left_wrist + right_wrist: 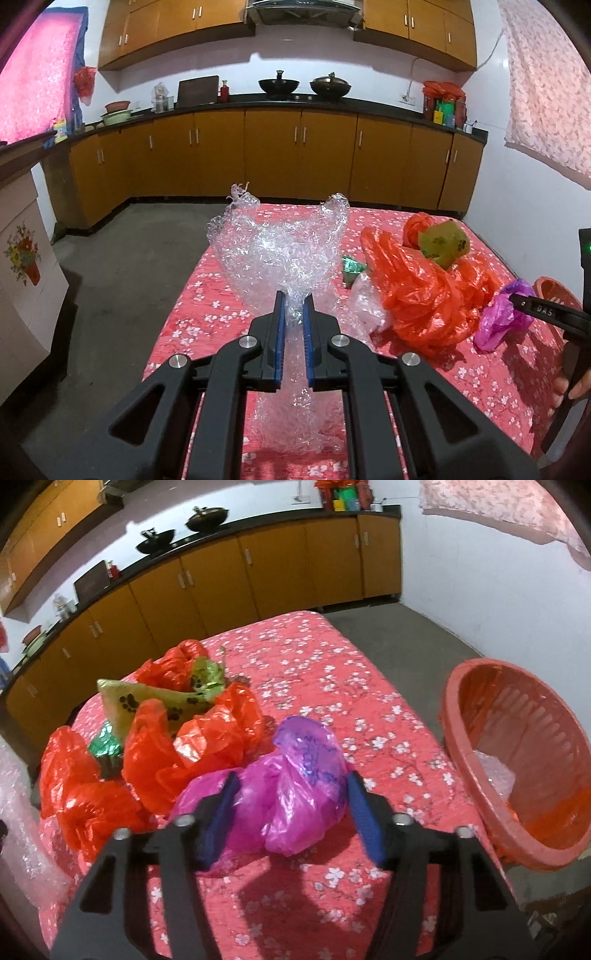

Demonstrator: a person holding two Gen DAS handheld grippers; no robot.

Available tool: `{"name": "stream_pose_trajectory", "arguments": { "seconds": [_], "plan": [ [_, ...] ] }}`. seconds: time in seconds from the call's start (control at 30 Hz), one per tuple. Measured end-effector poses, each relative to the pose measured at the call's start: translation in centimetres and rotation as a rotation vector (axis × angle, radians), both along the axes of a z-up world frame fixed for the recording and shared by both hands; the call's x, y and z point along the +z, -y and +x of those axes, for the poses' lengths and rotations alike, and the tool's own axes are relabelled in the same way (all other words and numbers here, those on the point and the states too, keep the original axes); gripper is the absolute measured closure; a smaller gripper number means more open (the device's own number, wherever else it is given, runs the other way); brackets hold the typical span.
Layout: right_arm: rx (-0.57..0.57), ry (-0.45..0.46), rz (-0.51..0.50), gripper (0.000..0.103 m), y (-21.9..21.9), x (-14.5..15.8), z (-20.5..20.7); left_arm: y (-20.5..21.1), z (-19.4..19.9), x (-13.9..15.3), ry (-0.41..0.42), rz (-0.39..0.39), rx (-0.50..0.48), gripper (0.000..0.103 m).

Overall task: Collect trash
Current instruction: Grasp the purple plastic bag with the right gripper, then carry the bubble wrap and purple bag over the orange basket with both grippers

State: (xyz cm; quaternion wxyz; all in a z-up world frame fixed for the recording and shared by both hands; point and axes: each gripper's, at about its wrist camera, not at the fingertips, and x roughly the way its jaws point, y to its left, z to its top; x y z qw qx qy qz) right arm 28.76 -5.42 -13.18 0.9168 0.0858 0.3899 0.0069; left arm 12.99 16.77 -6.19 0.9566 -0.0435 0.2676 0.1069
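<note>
Left wrist: left gripper [294,300] pinches bubble wrap [280,247].

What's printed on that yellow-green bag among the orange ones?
Black paw prints on the yellow-green bag, clearest in the right wrist view.

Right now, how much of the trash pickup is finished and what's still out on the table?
Done: the red plastic basket already holds some clear and orange plastic. In hand: the left hand-held gripper is shut on the clear crinkled bubble wrap; the right hand-held gripper straddles the purple plastic bag, which lies on the tablecloth. Left: orange plastic bags, a yellow-green paw-print wrapper and a green foil scrap.
</note>
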Motion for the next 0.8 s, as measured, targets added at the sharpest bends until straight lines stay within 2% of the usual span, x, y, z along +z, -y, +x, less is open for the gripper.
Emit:
{"name": "stream_pose_trajectory", "arguments": {
  "seconds": [0.03, 0.23, 0.5, 0.8],
  "plan": [
    [0.006, 0.010, -0.006, 0.059, 0.0, 0.0, 0.0, 0.1, 0.1, 0.1, 0.000, 0.001, -0.002, 0.094],
    [0.035, 0.035, -0.024, 0.070, 0.0, 0.7, -0.6, 0.5, -0.1, 0.4, 0.003, 0.006, -0.014, 0.094],
    [0.053, 0.075, -0.053, 0.073, 0.2, 2.1, -2.1, 1.0, -0.6, 1.3, 0.013, 0.009, -0.021, 0.094],
    [0.090, 0.163, -0.168, 0.073, 0.4, 4.6, -5.2, 2.4, -1.5, 2.8, 0.040, 0.016, -0.052, 0.094]
  ]
}}
